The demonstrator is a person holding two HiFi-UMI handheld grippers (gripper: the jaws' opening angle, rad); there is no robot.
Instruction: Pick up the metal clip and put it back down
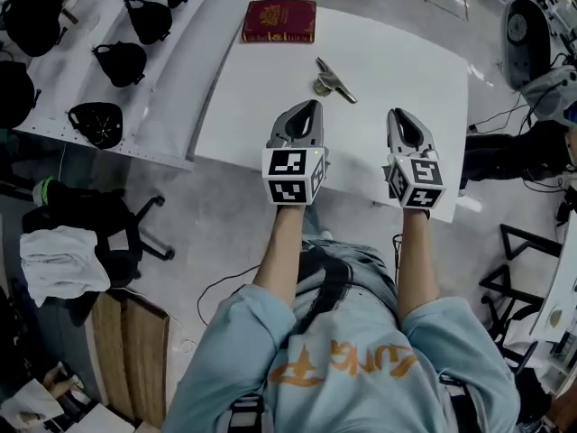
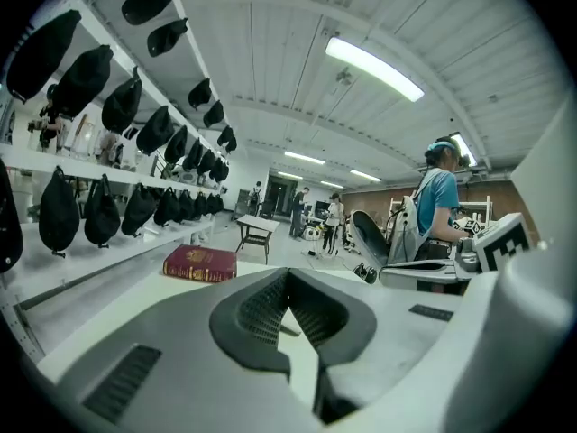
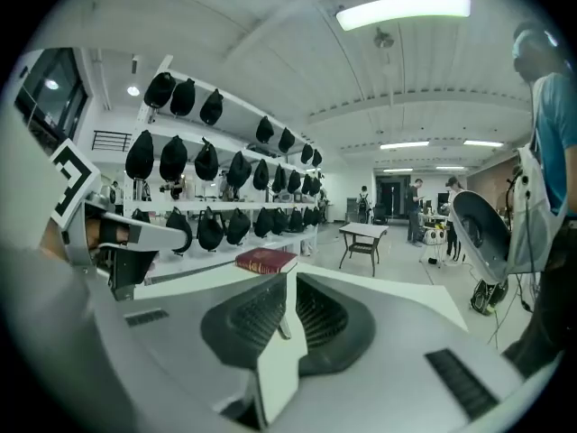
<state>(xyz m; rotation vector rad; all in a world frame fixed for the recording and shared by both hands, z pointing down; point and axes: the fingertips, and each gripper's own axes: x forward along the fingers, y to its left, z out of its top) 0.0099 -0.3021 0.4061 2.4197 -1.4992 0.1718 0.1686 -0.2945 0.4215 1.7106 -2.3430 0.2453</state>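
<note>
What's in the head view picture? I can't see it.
A person holds two shut, empty claws, the left claw and right claw, above a white table. A metal clip lies on the table just beyond them, with a dark red book at the far edge.

Light-blue short-sleeved tee (image 1: 424,332) with orange print, dark chest strap (image 1: 330,289), grey left gripper (image 1: 311,106) and right gripper (image 1: 398,115) with black-and-white marker cubes (image 1: 293,176).

Bare table (image 1: 397,88) before clip (image 1: 334,80), book (image 1: 279,21) beyond
</note>
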